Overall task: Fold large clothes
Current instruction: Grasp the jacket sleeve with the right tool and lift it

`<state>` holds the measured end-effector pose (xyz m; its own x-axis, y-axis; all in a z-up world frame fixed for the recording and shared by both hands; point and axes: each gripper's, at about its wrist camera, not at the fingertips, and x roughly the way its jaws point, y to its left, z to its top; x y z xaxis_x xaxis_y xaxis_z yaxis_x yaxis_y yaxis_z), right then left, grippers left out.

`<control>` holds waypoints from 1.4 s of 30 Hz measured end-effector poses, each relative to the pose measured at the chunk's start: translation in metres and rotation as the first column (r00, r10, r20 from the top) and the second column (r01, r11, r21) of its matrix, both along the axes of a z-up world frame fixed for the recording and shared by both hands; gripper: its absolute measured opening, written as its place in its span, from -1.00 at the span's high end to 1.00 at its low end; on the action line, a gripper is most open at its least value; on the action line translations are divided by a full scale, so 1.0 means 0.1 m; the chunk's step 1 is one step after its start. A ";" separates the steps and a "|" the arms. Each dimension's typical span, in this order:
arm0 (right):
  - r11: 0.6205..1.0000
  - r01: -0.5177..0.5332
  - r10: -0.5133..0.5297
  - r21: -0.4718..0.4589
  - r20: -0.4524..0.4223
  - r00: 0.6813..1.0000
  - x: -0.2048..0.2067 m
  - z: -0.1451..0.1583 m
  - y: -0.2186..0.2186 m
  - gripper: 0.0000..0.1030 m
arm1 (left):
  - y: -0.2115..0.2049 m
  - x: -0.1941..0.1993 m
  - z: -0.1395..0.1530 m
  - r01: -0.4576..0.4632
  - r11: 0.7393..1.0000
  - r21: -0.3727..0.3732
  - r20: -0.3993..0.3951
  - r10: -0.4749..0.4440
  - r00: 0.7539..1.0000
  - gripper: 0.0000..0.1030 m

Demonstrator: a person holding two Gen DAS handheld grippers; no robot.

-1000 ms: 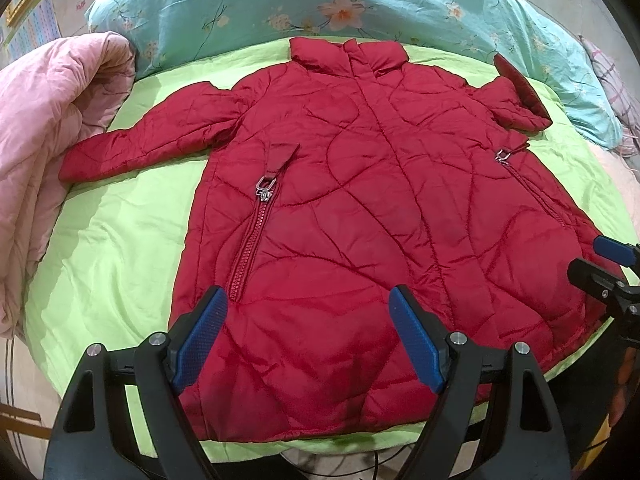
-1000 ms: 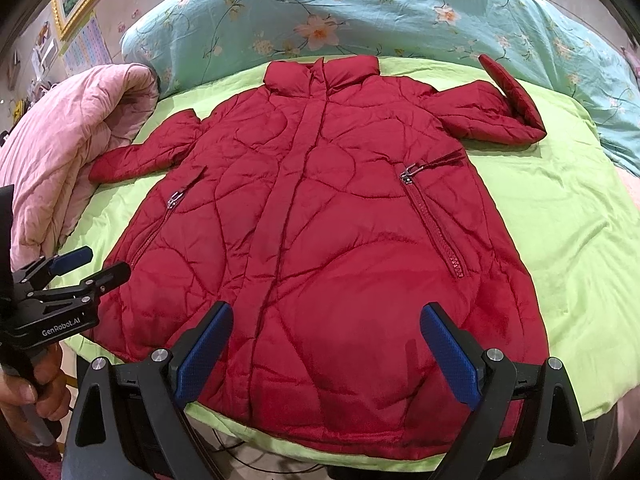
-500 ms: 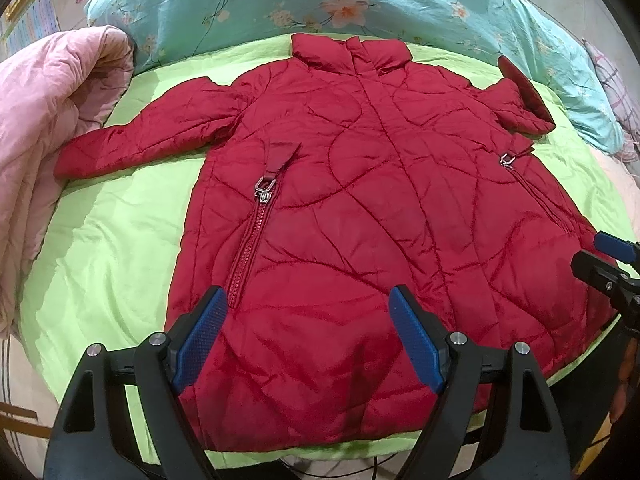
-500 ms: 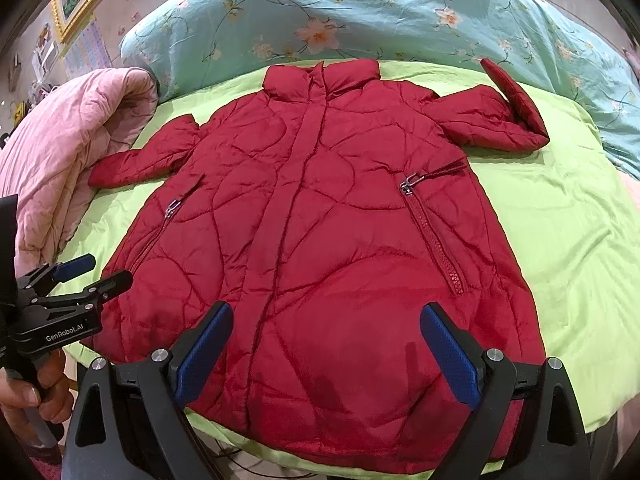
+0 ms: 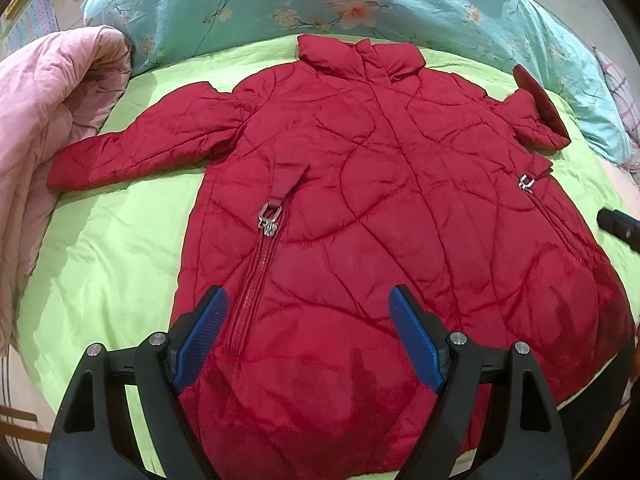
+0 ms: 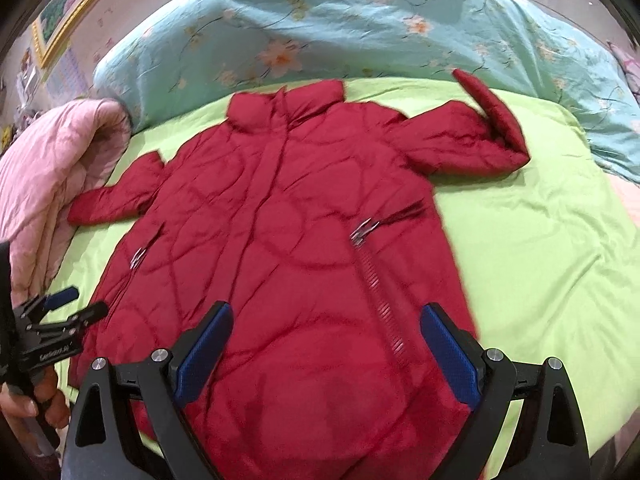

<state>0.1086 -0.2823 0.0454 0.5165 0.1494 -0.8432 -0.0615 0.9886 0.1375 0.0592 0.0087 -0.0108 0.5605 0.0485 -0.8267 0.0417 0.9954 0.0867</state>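
A red quilted coat [image 5: 360,216] lies spread front-up across the middle of the frame on a lime-green sheet [image 5: 112,248] covering the bed, its stand-up collar [image 5: 360,54] toward the top and its hem at the bottom edge. The shell is a slightly glossy padded fabric stitched in curving lines that leave soft, puffy panels. Two slanted pocket zips with metal pulls [image 5: 269,218] run down the front. One sleeve [image 5: 148,148] stretches flat toward the left of the frame; the other sleeve [image 6: 472,140] is bent back on itself at the upper right, its cuff pointing upward. A crumpled pink quilt [image 5: 44,120] is heaped at the left edge, and a turquoise floral duvet [image 5: 304,4] forms a long rounded ridge along the top. The left gripper [image 5: 308,336] hangs over the lower front of the coat with its blue ribbed pads wide apart and nothing between them. The right gripper [image 6: 326,348] sits likewise over the hem, jaws spread wide and empty; the right wrist view is motion-blurred.
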 end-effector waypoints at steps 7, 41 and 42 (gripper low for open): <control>0.997 0.073 -0.073 0.009 0.034 0.997 0.41 0.05 -0.43 -0.86 | 0.01 0.20 -0.02 -0.004 1.000 -0.028 -0.015 0.003 1.000 -0.61; 0.935 0.321 -0.314 -0.152 0.070 0.947 2.94 -0.51 -2.11 -0.14 | -0.23 0.87 -0.26 0.016 1.000 -0.016 -0.076 -0.017 0.997 -0.61; 0.929 0.334 -0.328 -0.159 0.062 0.943 2.97 -0.54 -2.14 -0.03 | -0.23 0.88 -0.26 0.016 1.000 -0.014 -0.070 -0.017 0.997 -0.61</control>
